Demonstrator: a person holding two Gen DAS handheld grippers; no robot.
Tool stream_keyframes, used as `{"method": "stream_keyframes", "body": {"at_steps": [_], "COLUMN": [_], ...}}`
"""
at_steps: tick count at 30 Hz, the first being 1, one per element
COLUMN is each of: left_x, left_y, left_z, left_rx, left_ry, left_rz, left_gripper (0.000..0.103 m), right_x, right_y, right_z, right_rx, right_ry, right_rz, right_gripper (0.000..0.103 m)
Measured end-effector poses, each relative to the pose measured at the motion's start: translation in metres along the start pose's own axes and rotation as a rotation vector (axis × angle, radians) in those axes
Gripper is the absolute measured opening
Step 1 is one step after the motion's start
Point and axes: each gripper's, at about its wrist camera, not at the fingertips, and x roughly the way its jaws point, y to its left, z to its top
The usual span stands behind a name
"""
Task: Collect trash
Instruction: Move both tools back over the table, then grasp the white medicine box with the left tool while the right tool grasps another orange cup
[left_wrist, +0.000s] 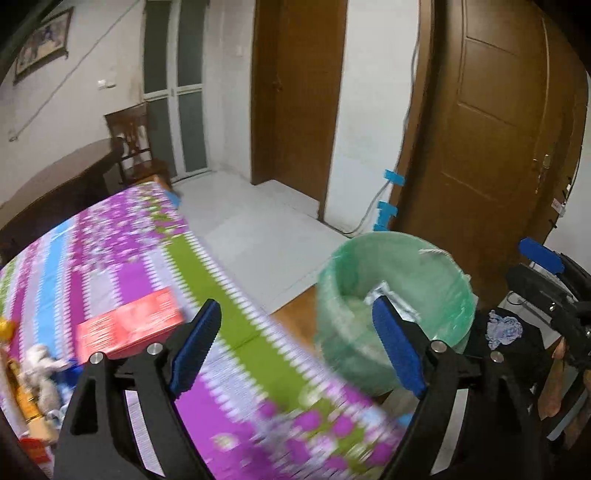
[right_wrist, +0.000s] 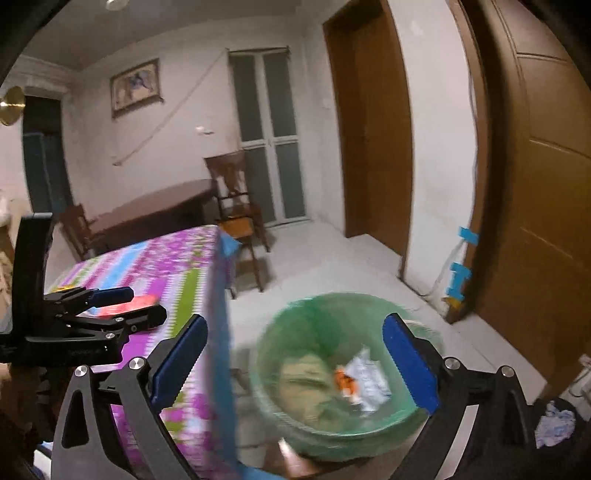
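Note:
A bin lined with a green bag stands on the floor beside the table. Inside it lies a white and orange wrapper on other crumpled trash. My right gripper is open and empty, held above the bin. My left gripper is open and empty over the table's edge, near the bin's left side; it also shows in the right wrist view. A red box lies on the table, with a white crumpled wad and other items at the far left.
The table wears a purple, green and blue striped cloth. A wooden chair and dark table stand behind. Brown doors line the right wall. A black object with a blue-white rag sits right of the bin.

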Motion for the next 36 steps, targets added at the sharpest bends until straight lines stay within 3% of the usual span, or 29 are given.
{"method": "stream_keyframes", "body": {"at_steps": [5, 12, 15, 19, 23, 27, 29, 36], "left_x": [-0.036, -0.105, -0.13, -0.144, -0.131, -0.108, -0.097, -0.078], "left_y": [0.054, 0.16, 0.213, 0.289, 0.347, 0.365, 0.364, 0.367], "left_z": [-0.013, -0.03, -0.04, -0.061, -0.081, -0.097, -0.104, -0.11], "left_rx": [-0.052, -0.163, -0.228, -0.328, -0.42, -0.441, -0.413, -0.392], "left_ry": [0.001, -0.016, -0.008, 0.048, 0.132, 0.207, 0.243, 0.281], "left_rz": [0.05, 0.169, 0.225, 0.271, 0.264, 0.195, 0.203, 0.166], "left_gripper": [0.081, 0.081, 0.086, 0.092, 0.094, 0.094, 0.094, 0.094], "right_x": [0.001, 0.014, 0.023, 0.037, 0.051, 0.061, 0.068, 0.083], "right_y": [0.053, 0.111, 0.134, 0.161, 0.183, 0.206, 0.221, 0.255], "right_z": [-0.007, -0.023, -0.029, -0.038, -0.049, -0.055, -0.057, -0.064], "right_rx": [-0.03, -0.074, -0.087, -0.109, -0.126, -0.143, -0.143, -0.15], "right_ry": [0.021, 0.078, 0.109, 0.147, 0.188, 0.221, 0.245, 0.294], "right_rz": [0.1, 0.192, 0.227, 0.269, 0.304, 0.337, 0.362, 0.409], "right_gripper": [0.096, 0.096, 0.096, 0.096, 0.096, 0.096, 0.096, 0.096]}}
